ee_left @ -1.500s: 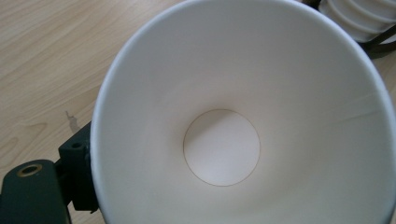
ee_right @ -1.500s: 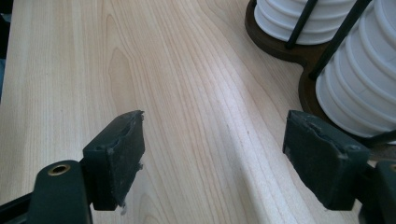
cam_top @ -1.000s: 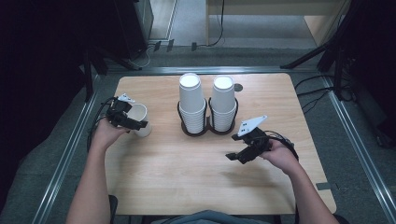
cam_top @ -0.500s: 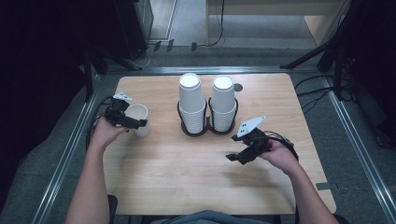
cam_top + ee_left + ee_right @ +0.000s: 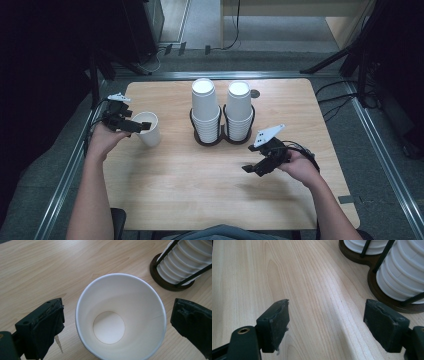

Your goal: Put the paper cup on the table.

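Left gripper [image 5: 117,322] has lifted slightly since the earlier frame, jaws just opened wide and clear of the paper cup [image 5: 147,128], which stands upright between and just below them at the table's [image 5: 165,200] left edge. Right gripper [image 5: 256,167] hangs open, empty, well apart.

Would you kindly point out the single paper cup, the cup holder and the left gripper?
single paper cup [image 5: 109,328], left gripper view, on its inside bottom.
cup holder [image 5: 221,141], high view, on its dark base between the two stacks.
left gripper [image 5: 145,126], high view, midway between its fingertips.
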`<state>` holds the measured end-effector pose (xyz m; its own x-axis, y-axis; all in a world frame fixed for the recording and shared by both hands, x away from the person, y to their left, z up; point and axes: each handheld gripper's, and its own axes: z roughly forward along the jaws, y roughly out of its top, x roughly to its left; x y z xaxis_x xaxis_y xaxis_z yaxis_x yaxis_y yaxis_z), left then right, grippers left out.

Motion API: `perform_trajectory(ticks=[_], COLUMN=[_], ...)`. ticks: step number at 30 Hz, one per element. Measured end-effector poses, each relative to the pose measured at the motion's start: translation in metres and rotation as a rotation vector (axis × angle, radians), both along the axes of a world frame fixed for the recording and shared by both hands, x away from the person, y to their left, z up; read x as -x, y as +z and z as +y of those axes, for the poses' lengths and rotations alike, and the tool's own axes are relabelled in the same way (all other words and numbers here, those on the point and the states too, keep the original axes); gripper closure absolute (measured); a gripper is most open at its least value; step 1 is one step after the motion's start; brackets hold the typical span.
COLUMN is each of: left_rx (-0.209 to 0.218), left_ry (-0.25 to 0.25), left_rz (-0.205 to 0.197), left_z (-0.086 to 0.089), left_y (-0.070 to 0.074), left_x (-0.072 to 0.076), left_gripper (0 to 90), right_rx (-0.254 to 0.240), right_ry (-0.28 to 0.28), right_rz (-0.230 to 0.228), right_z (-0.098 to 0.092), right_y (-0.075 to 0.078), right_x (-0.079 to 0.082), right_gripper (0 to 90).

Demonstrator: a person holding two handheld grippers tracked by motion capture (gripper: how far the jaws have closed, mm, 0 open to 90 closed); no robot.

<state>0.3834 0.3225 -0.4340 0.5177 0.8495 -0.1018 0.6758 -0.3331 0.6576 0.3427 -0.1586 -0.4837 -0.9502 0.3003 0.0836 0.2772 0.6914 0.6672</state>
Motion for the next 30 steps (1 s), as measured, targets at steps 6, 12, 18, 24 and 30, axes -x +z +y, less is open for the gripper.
perform_trajectory(ticks=[6, 12, 18, 24, 30], left_rx=[0.029, 0.038, 0.053, 0.057, 0.038], left_ry=[0.004, -0.027, -0.062, -0.106, -0.158], left_rz=[-0.011, -0.019, -0.014, -0.021, -0.03], left_z=[0.002, -0.004, -0.016, -0.033, -0.05], left_y=[0.01, 0.018, 0.024, 0.027, 0.028], left_x=[0.005, 0.011, 0.012, 0.015, 0.018], left_gripper=[0.0, 1.0, 11.7, 12.7, 15.9], right_rx=[-0.001, -0.001, -0.008, -0.009, -0.011], right_ry=[0.006, 0.008, 0.007, 0.007, 0.01], right_rz=[0.003, 0.005, 0.0, 0.001, -0.006], right_z=[0.001, 0.001, 0.0, 0.001, 0.001], right_y=[0.0, 0.0, 0.0, 0.001, 0.002], right_x=[0.0, 0.0, -0.002, -0.002, -0.003], right_gripper=[21.3, 21.3, 21.3, 21.3, 21.3])
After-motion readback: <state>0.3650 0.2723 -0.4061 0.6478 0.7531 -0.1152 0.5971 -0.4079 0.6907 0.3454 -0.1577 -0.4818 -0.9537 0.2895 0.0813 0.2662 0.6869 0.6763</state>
